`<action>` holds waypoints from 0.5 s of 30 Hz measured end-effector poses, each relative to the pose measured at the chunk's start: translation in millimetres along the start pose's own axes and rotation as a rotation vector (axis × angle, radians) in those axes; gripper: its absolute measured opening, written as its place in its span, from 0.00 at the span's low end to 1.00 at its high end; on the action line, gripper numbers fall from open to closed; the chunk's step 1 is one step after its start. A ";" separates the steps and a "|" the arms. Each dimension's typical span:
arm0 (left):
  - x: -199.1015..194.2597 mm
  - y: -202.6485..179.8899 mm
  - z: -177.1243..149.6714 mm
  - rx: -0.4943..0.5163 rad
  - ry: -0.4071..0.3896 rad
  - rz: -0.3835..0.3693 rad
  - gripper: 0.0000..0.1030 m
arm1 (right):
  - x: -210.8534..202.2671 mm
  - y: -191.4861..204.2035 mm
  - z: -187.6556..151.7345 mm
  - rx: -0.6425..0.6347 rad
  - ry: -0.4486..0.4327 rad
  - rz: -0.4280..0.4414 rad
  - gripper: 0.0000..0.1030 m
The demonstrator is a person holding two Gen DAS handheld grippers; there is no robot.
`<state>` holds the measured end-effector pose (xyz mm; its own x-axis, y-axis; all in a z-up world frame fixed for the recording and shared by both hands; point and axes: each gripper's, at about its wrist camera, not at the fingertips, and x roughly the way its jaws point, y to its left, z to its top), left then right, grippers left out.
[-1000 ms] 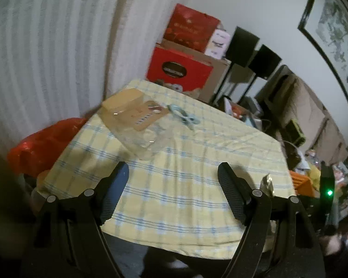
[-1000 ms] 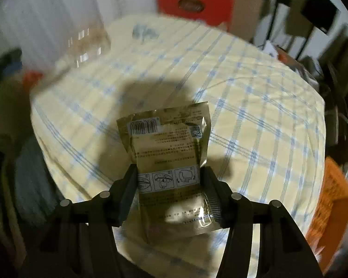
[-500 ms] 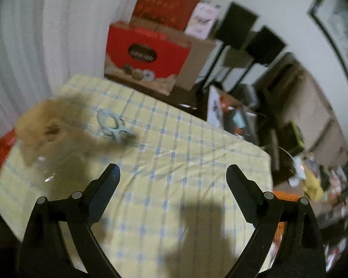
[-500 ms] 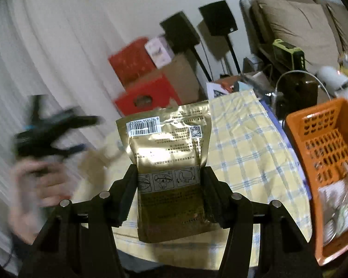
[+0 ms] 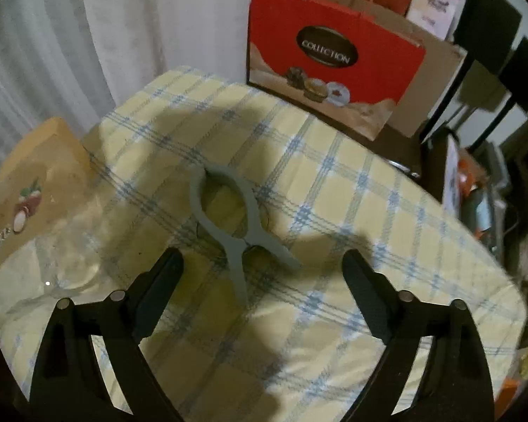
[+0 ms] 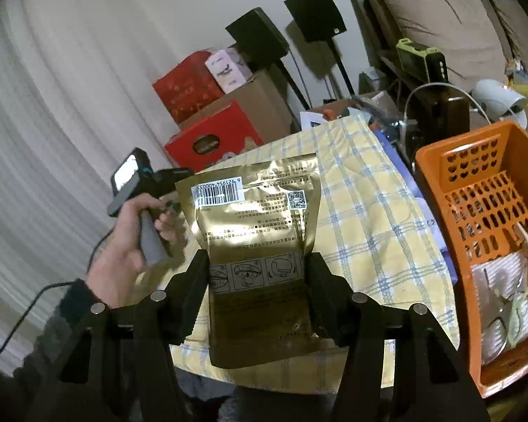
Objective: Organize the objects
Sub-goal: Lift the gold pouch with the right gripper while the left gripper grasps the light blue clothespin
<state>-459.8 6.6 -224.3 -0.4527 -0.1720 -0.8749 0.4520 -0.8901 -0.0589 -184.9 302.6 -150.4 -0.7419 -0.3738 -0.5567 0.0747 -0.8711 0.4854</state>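
I find the table [image 5: 334, 183] under its yellow checked cloth mostly bare. At its right side, seen from the right wrist view, stands the orange basket [image 6: 475, 161], which already holds some white packets and a few small items I cannot identify. I take it as the collecting bin, so part of the sorting looks done.

On the left edge of the cloth, in the left wrist view, lies a tan carton [image 5: 28, 190] with a clear plastic wrapper [image 5: 74, 246] just beside it. Both are untouched and remain to be dealt with.

My right gripper [image 6: 257, 292] is clamped on the gold foil pouch [image 6: 260, 232], pads pressing on its lower sides. The pouch stands upright, barcode at the top, raised above the near table edge and not yet over the basket. Placing it there appears to be the step in hand.

My left gripper [image 5: 260, 292] points down over the grey clip [image 5: 228, 218], which lies flat on the cloth between the carton and the table centre. Its jaws stand wide and are closing, with only the clip's handle ends near the gap; the pads [image 5: 158, 288] touch nothing. My left hand [image 6: 130, 246] shows gripping that tool's handle.

Remaining by my judgement: pouch, clip, carton, wrapper.
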 end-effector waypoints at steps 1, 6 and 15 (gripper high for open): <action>-1.2 -3.2 -1.8 0.032 -0.010 0.011 0.78 | 0.5 0.2 -0.5 -0.002 0.002 0.001 0.56; -19.2 2.1 -12.7 0.113 0.025 -0.110 0.35 | 6.2 0.6 -3.1 -0.021 0.031 0.010 0.56; -131.1 36.2 -95.6 0.309 -0.050 -0.345 0.35 | -3.2 4.5 -4.0 -0.030 0.013 -0.011 0.56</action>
<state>-310.6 37.3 -157.7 -0.5765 0.1429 -0.8045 0.0217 -0.9816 -0.1900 -179.6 298.6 -149.1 -0.7339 -0.3678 -0.5711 0.0865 -0.8844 0.4586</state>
